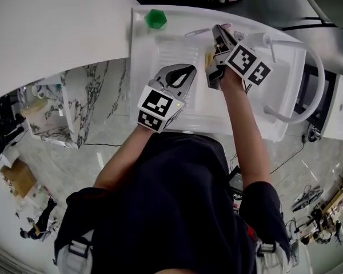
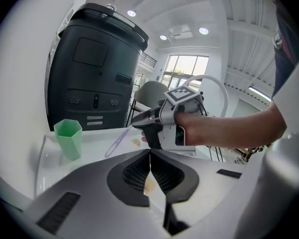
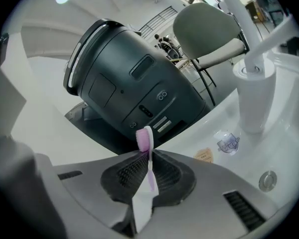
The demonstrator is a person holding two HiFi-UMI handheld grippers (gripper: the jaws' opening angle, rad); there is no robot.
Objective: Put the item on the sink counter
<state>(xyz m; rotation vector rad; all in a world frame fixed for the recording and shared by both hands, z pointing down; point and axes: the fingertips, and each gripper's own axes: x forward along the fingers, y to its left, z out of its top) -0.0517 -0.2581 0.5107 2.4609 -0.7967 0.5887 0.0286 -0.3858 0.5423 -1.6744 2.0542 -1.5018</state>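
A toothbrush (image 3: 145,139) with pink bristles and a clear handle stands between the pads of my right gripper (image 3: 149,159), which is shut on it. In the head view the toothbrush handle (image 1: 197,32) sticks out to the left of the right gripper (image 1: 219,33), above the far rim of the white sink (image 1: 177,104). The left gripper view shows the toothbrush (image 2: 117,141) slanting down from the right gripper (image 2: 136,123) toward the counter. My left gripper (image 1: 186,72) hovers over the basin, jaws shut with nothing between them (image 2: 150,156).
A green cup (image 1: 155,19) stands on the sink's far left corner, to the left of the toothbrush (image 2: 70,137). A white curved faucet (image 1: 308,79) rises at the right (image 3: 251,93). A large dark bin (image 3: 134,83) stands behind the sink.
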